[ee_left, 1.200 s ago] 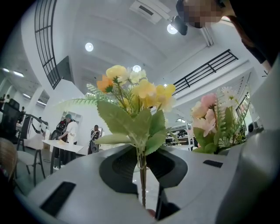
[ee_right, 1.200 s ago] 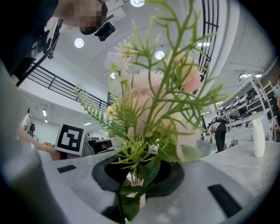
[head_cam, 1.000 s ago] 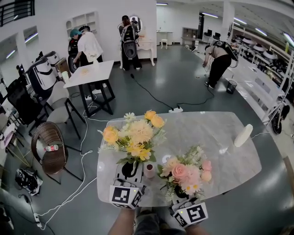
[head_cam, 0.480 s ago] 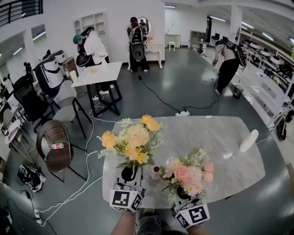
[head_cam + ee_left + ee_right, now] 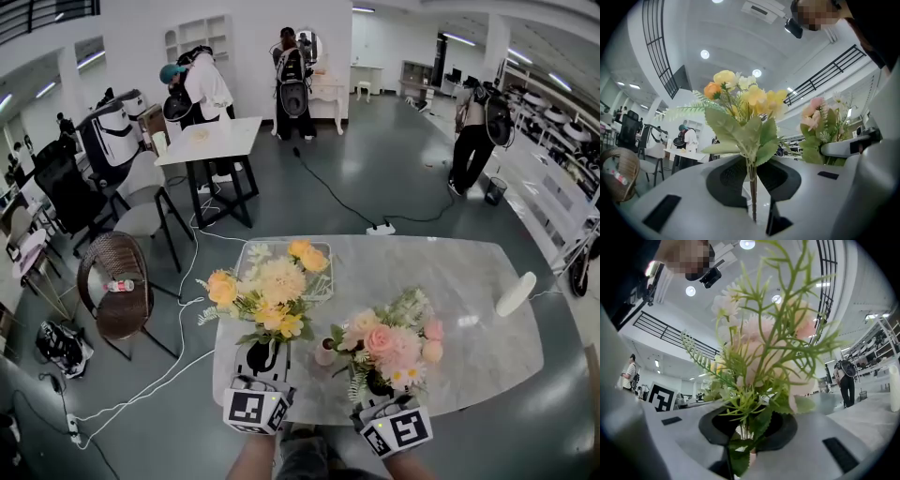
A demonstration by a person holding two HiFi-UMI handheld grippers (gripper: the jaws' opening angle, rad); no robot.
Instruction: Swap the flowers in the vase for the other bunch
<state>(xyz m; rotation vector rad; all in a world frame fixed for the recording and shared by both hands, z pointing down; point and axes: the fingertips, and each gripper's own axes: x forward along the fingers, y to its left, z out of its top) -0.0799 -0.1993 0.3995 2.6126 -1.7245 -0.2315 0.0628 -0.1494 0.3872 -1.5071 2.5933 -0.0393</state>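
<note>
Grey hall floor (image 5: 394, 159), pale marble table (image 5: 450, 281) — small vase (image 5: 325, 352) on it.

In the head view, the small vase (image 5: 325, 352) at lower centre stands partly behind the pink bunch (image 5: 394, 342); its inside is too small to tell. The bottom edge cuts both forearms (image 5: 253, 457). In the right gripper view, leaves (image 5: 761, 420) hide most of the stems (image 5: 742, 430) at the jaws.

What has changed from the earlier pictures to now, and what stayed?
The yellow bunch drifted slightly left, away from the vase; the pink bunch rose a little. Nothing taken or released: left gripper still grips yellow, right gripper pink; the vase stays on the table.
</note>
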